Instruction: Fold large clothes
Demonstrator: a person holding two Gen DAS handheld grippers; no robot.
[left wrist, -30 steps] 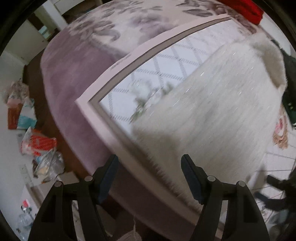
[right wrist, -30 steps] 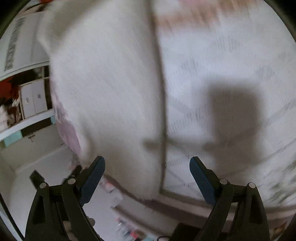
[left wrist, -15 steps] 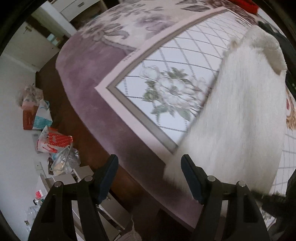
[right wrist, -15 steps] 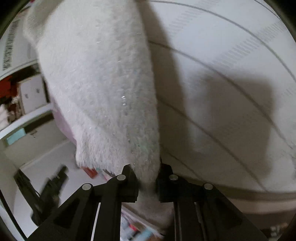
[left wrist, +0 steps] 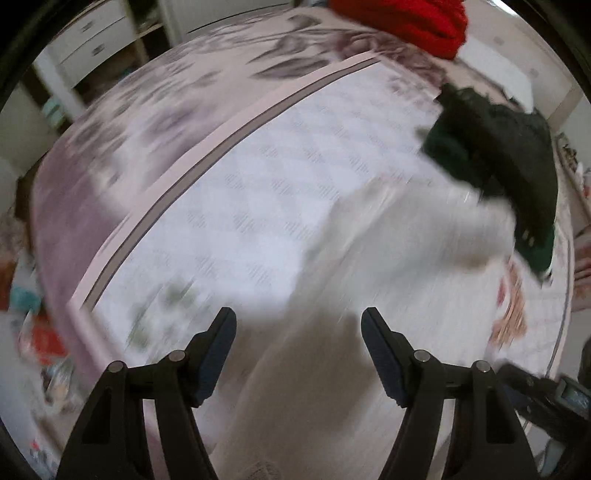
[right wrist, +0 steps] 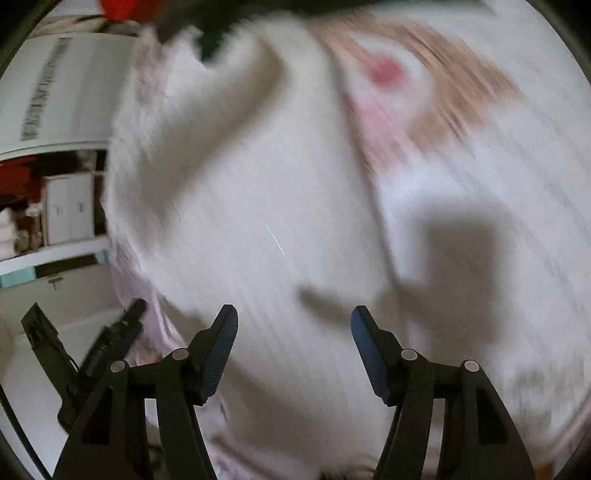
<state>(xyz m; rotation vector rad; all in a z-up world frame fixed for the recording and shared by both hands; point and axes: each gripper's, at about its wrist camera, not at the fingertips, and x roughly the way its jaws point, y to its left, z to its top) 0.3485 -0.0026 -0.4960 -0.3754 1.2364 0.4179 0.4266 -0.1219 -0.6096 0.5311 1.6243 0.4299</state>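
A fluffy white garment [left wrist: 376, 280] lies on the bed's patterned blanket [left wrist: 240, 192]; it also fills the right wrist view [right wrist: 266, 206]. Both views are motion-blurred. My left gripper [left wrist: 298, 328] is open and empty just above the garment's near end. My right gripper [right wrist: 294, 325] is open and empty over the garment, near its edge. The other gripper [right wrist: 92, 350] shows at lower left in the right wrist view.
A dark green garment [left wrist: 495, 158] lies at the far right of the bed, and a red one [left wrist: 402, 22] at the far end. The bed's edge [left wrist: 59, 206] drops to a cluttered floor [left wrist: 33, 332] on the left. Shelves [right wrist: 62, 210] stand beyond.
My right gripper was shut on the white garment's edge half a second ago and has let go and opened. Both grippers have moved further over the bed.
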